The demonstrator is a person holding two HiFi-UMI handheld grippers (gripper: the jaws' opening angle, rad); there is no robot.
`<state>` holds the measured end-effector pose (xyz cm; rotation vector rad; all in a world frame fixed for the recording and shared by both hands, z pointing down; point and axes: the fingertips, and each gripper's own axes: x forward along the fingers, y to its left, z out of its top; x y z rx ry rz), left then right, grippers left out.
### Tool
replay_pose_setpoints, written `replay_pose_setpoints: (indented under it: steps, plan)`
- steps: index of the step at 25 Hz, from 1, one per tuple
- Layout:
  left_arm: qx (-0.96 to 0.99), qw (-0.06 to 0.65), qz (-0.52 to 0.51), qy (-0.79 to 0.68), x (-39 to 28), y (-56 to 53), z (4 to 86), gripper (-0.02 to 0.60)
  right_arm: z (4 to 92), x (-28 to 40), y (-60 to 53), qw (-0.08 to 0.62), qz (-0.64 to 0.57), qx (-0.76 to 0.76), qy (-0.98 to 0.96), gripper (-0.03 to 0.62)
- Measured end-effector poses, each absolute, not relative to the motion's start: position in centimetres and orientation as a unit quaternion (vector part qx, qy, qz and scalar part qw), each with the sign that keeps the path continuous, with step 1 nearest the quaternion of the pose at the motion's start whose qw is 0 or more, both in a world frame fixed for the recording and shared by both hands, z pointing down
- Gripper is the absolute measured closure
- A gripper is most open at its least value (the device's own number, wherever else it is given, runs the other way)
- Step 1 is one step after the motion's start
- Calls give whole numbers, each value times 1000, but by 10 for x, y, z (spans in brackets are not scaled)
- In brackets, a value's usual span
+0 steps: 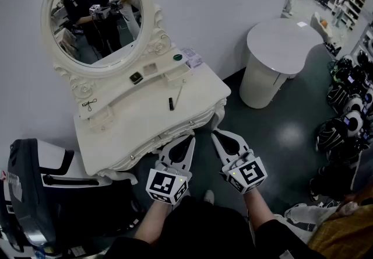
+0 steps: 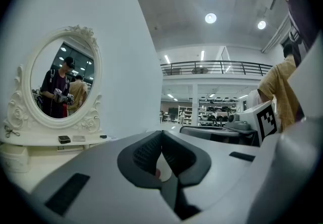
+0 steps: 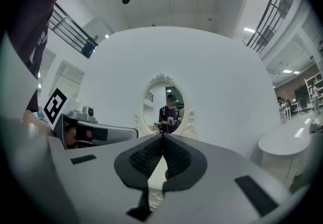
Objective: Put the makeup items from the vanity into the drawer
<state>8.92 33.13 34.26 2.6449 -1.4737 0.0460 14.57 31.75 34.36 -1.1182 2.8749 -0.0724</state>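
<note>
Ahead of the left hand-held gripper (image 1: 187,137) and right hand-held gripper (image 1: 215,133), both closed together on nothing, the white vanity tabletop (image 1: 134,129) is seen. Beyond their tips a thin stick (image 1: 179,93) and a short black tube (image 1: 171,103) are laid on it, long axes pointing away from them.

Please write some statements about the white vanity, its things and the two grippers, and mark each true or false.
1. The left gripper and the right gripper both have shut jaws and hold nothing. True.
2. The small black tube lies on top of the white carved vanity. True.
3. The oval mirror lies flat on the round white table. False: it stands upright at the vanity's back.
4. The right gripper clamps the thin stick. False: the stick lies untouched on the vanity top.
</note>
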Motion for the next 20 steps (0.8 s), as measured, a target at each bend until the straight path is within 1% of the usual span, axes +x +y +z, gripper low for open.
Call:
replay_pose_setpoints:
  steps: [10, 20]
  plan:
    - [862, 57, 25, -503, 108, 338, 348, 566, 351, 164, 321, 32, -31, -338, 940, 571]
    - [851, 69, 35, -519, 93, 325, 363, 566, 361, 153, 306, 37, -47, -322, 945, 571]
